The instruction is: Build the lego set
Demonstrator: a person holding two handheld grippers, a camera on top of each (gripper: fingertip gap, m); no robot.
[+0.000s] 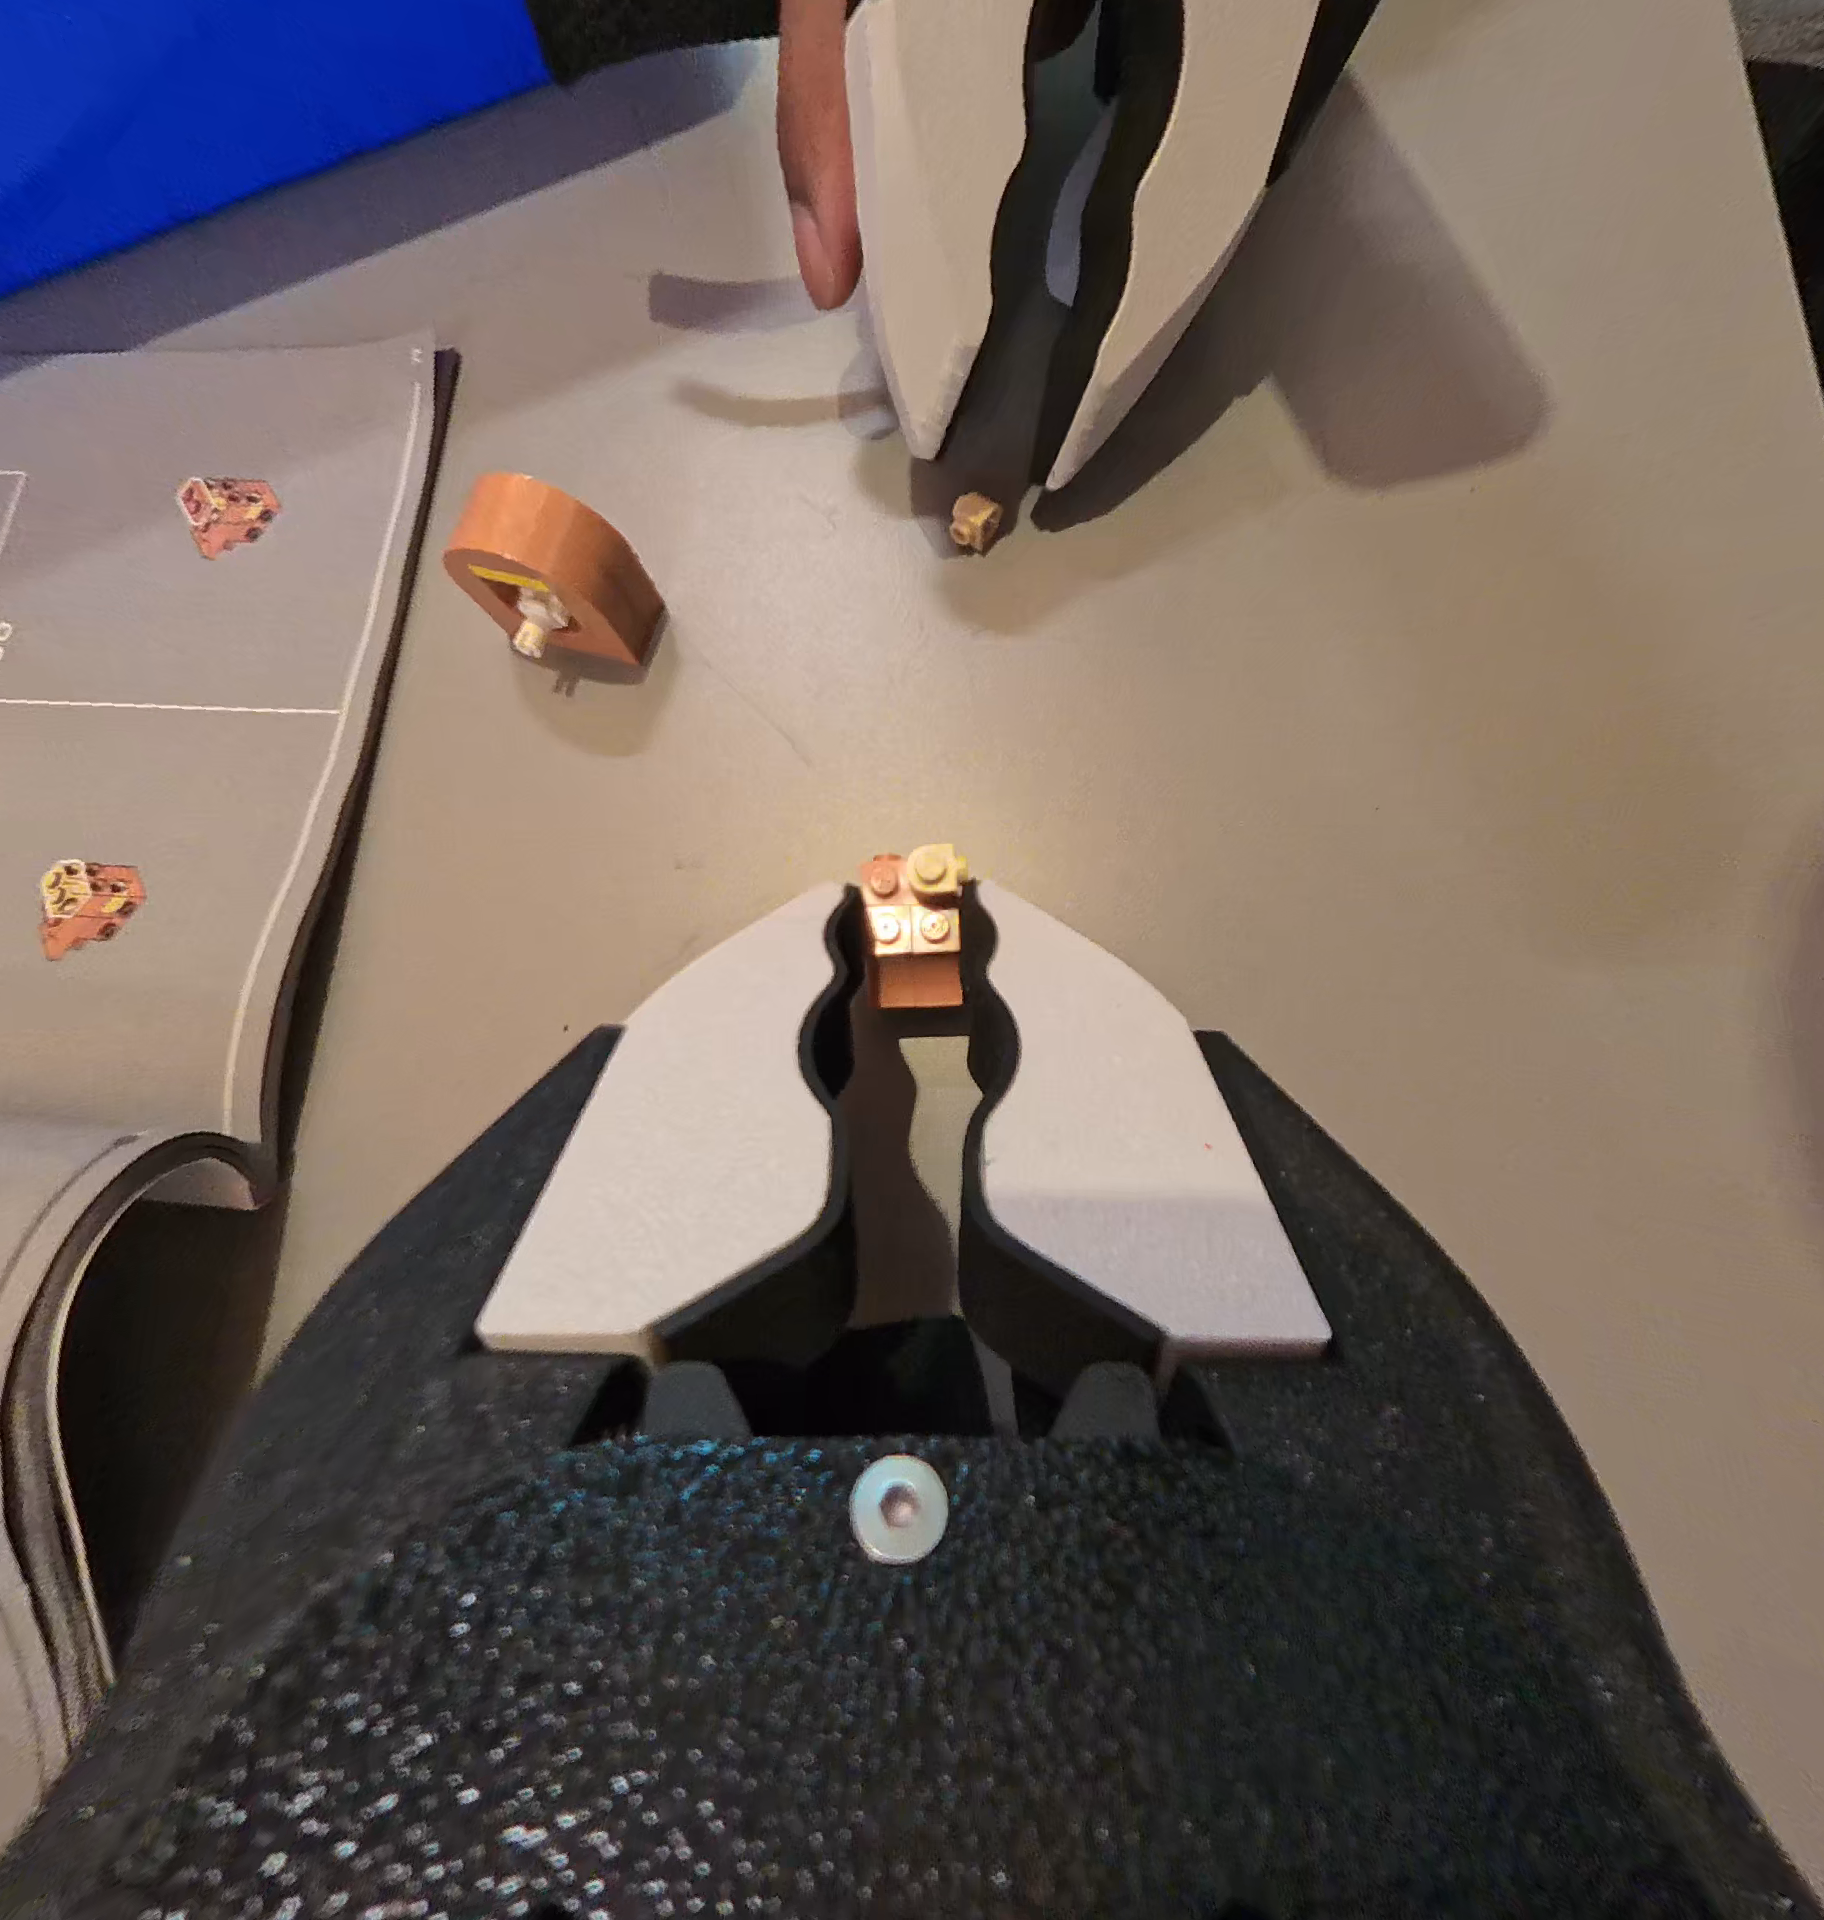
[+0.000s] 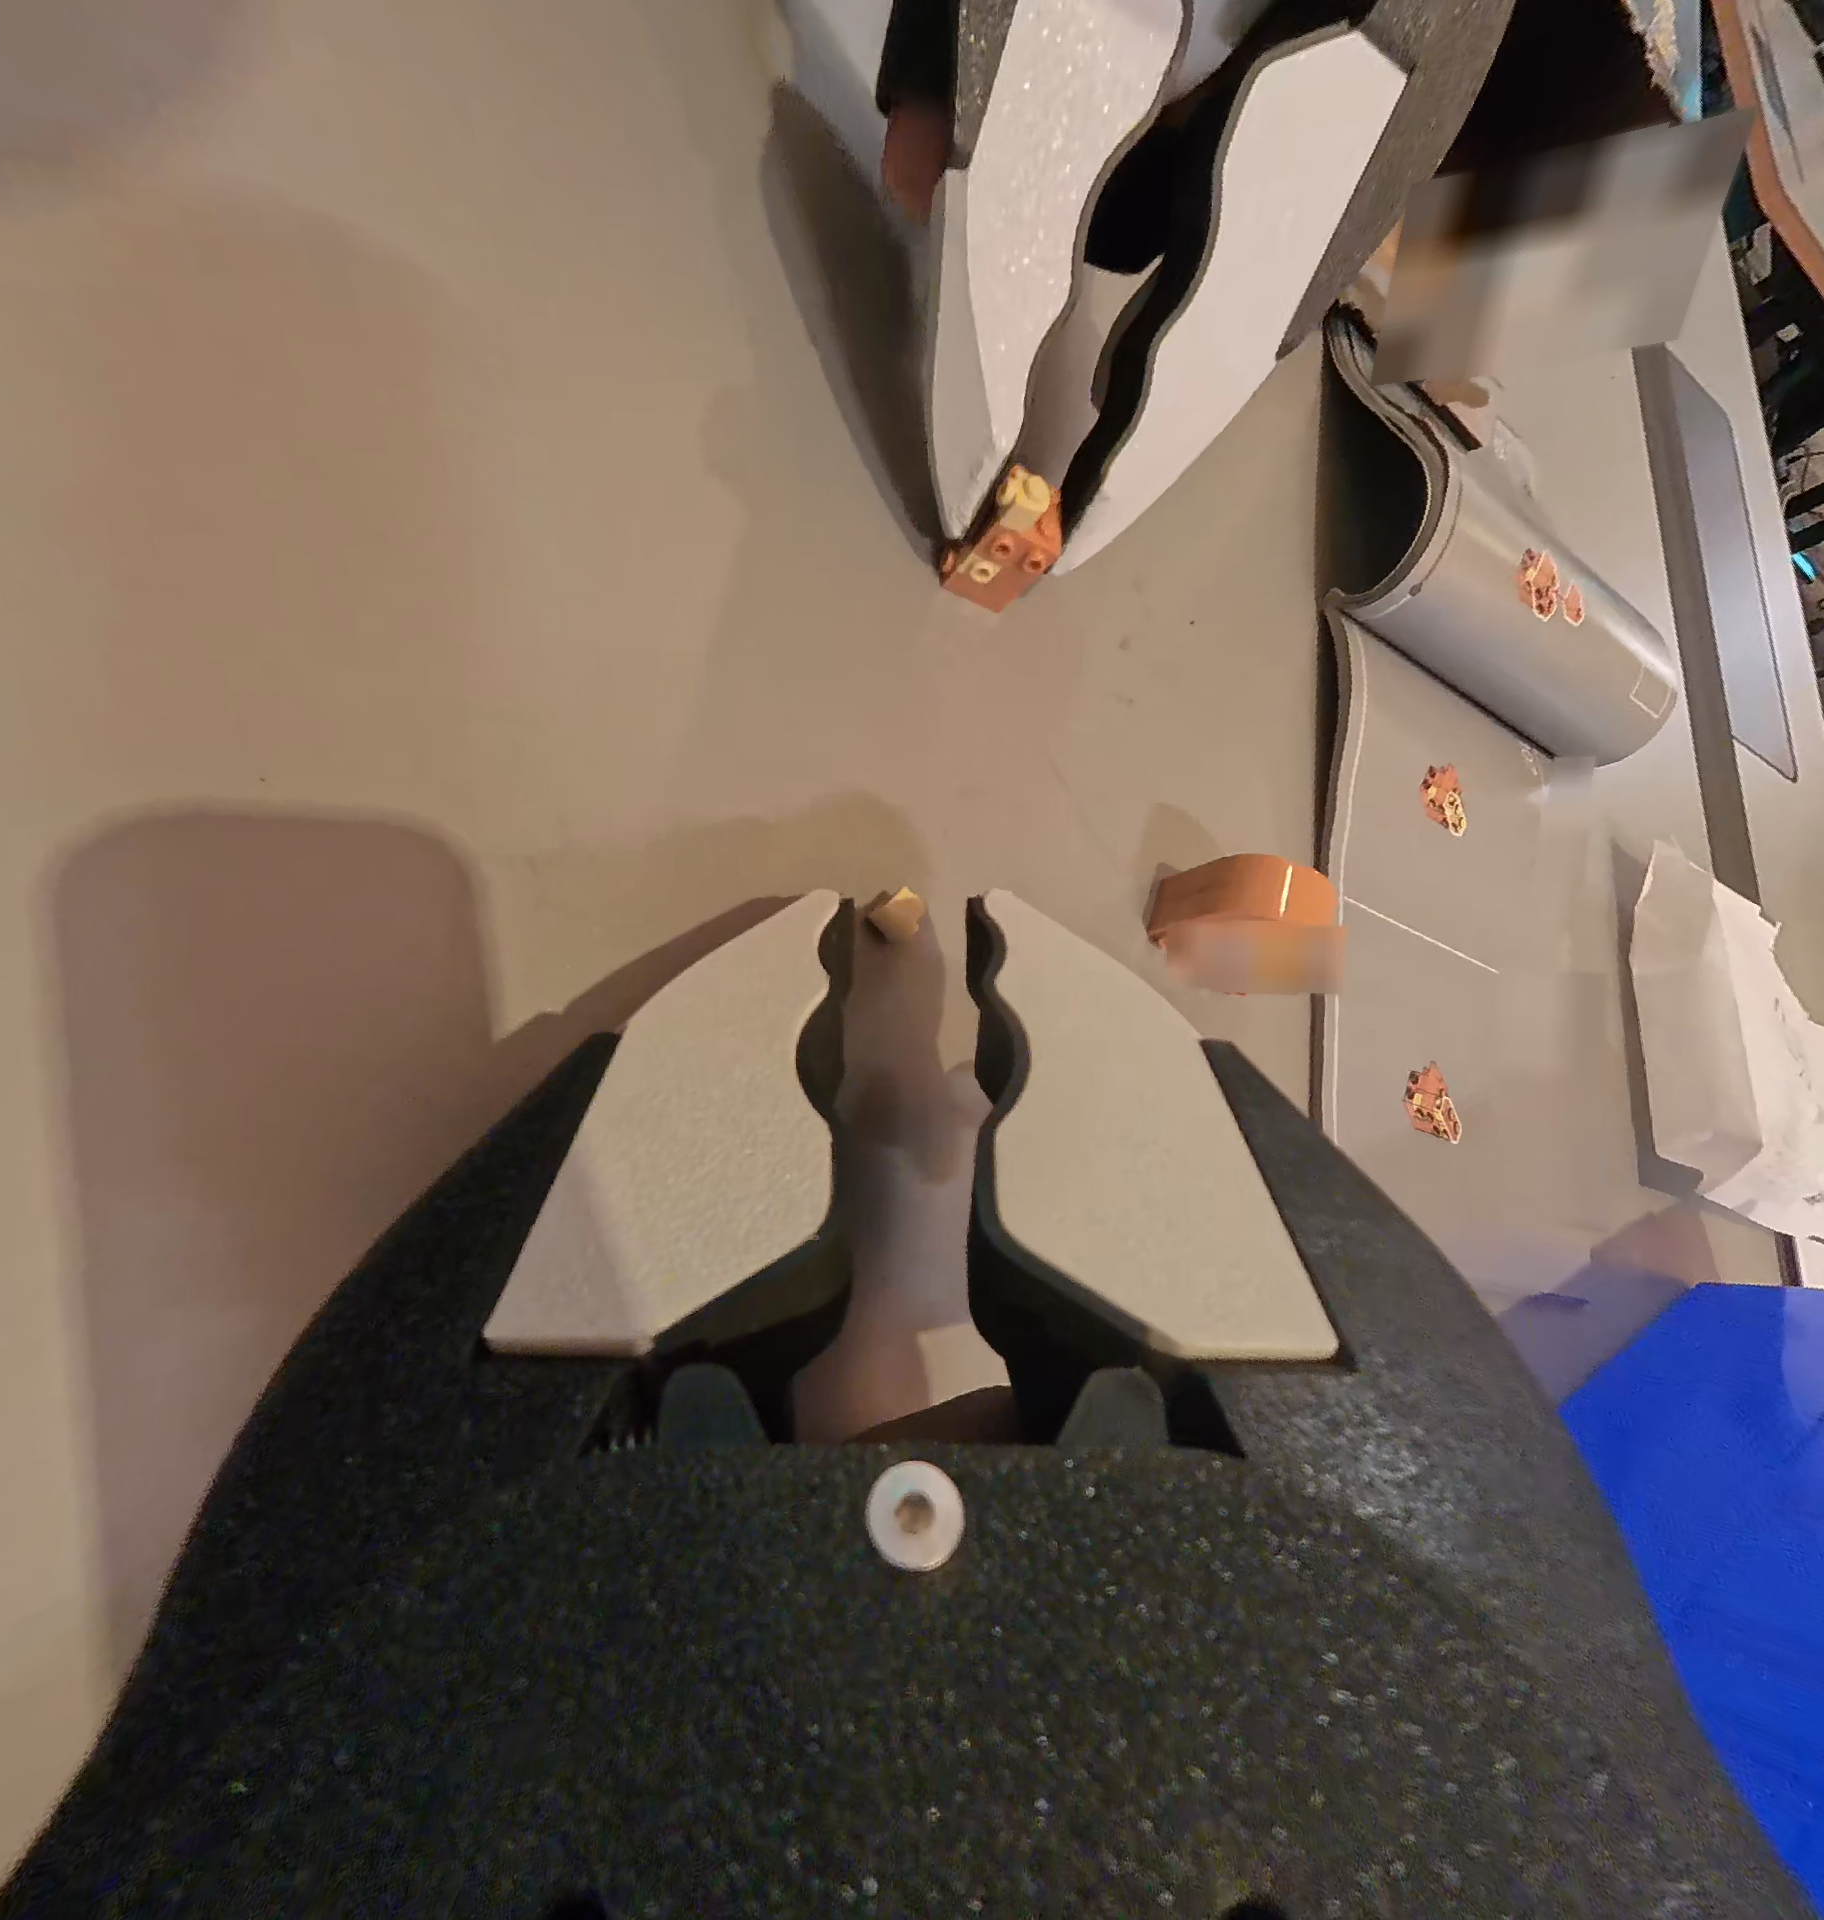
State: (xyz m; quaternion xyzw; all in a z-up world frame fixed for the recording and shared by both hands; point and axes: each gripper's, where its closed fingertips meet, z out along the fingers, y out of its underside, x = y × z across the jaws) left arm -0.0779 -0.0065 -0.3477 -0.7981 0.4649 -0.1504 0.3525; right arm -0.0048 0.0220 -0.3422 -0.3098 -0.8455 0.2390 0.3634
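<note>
Grey worktop [image 1: 1303,727] carries an open instruction booklet [image 1: 160,727] along one side, w/ a round brown brick piece [image 1: 549,577] lying just beside it. Left gripper [image 1: 913,914]: fingers narrow, pads pressing both sides of a small brown brick cluster [image 1: 918,951] w/ a tan stud piece on top, held just above the surface. Right gripper [image 2: 906,920]: fingers apart, straddling a tiny tan brick [image 2: 892,920] on the worktop; piece sits by one pad, clear gap to the other, so not gripped. The two grippers face each other, near but apart.
</note>
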